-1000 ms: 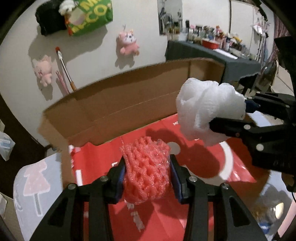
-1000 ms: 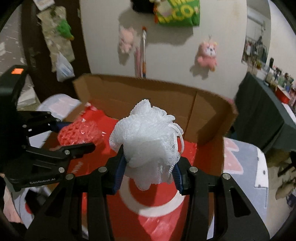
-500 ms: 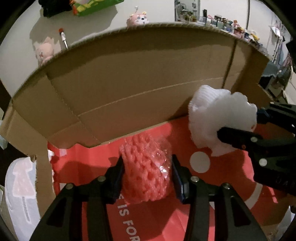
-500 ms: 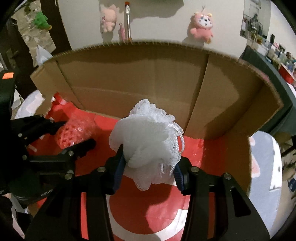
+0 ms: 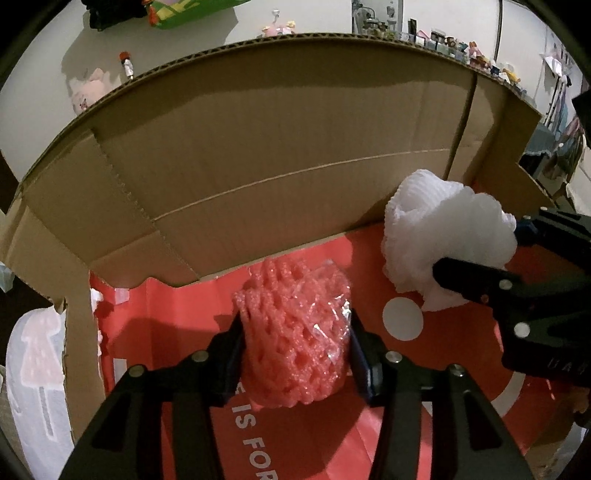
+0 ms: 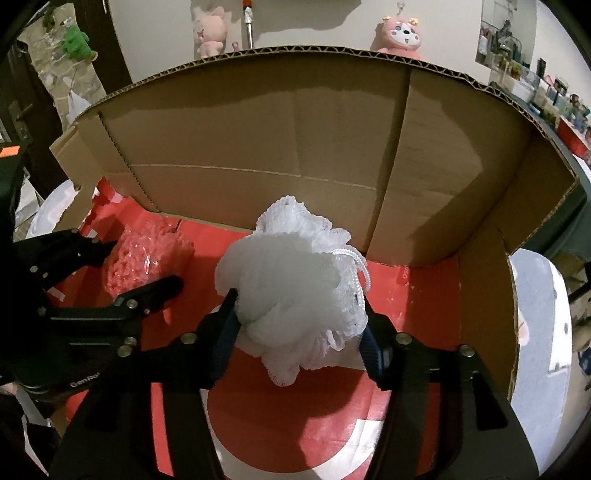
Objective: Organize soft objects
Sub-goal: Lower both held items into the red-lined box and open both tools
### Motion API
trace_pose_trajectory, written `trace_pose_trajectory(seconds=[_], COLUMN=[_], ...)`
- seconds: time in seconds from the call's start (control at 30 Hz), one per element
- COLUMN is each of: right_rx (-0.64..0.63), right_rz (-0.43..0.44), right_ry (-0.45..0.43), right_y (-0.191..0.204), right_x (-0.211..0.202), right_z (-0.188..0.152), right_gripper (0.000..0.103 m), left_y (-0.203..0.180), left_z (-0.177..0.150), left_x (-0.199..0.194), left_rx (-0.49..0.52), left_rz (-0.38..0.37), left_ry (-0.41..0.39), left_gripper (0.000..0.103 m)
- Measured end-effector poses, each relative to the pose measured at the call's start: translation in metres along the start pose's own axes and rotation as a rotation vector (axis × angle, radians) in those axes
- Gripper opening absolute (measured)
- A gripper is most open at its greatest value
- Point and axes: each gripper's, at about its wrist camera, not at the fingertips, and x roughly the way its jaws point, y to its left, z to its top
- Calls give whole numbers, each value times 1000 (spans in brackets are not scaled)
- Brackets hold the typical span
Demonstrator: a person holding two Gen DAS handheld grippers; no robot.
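Observation:
My left gripper [image 5: 295, 343] is shut on a pink foam net sleeve [image 5: 295, 332] and holds it inside an open cardboard box [image 5: 277, 147] over its red lined floor. My right gripper [image 6: 297, 332] is shut on a white mesh bath pouf [image 6: 291, 291], also inside the box, to the right of the left one. The pouf also shows in the left wrist view [image 5: 443, 243], and the pink sleeve shows in the right wrist view [image 6: 144, 254]. Both objects hang close above the red floor [image 6: 406, 332].
The box's tall back wall [image 6: 295, 129] and right flap [image 6: 480, 295] enclose the space ahead. Pink plush toys [image 6: 400, 33] hang on the white wall behind. A patterned light cloth [image 5: 33, 369] lies outside the box at left.
Both grippers have moved forward and down, deeper into the box. The back wall now fills most of each view. Both keep their hold.

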Motion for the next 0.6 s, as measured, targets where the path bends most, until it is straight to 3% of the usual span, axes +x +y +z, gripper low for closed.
trace_pose_trajectory(seconds=[0.23, 0.3, 0.6], right_rx=[18, 17, 0], right_rz=[0, -2, -62], right_ry=[-8, -12, -50], right_y=[-3, -3, 4], right_x=[0, -1, -18], right_z=[-1, 0, -1], right_gripper=[63, 68, 77], left_y=[7, 8, 16], left_z=[-4, -5, -10], left_x=[-9, -11, -40], left_rx=[-9, -14, -53], left_rz=[-2, -5, -8], left_ry=[-29, -39, -115], left_gripper=[64, 71, 84])
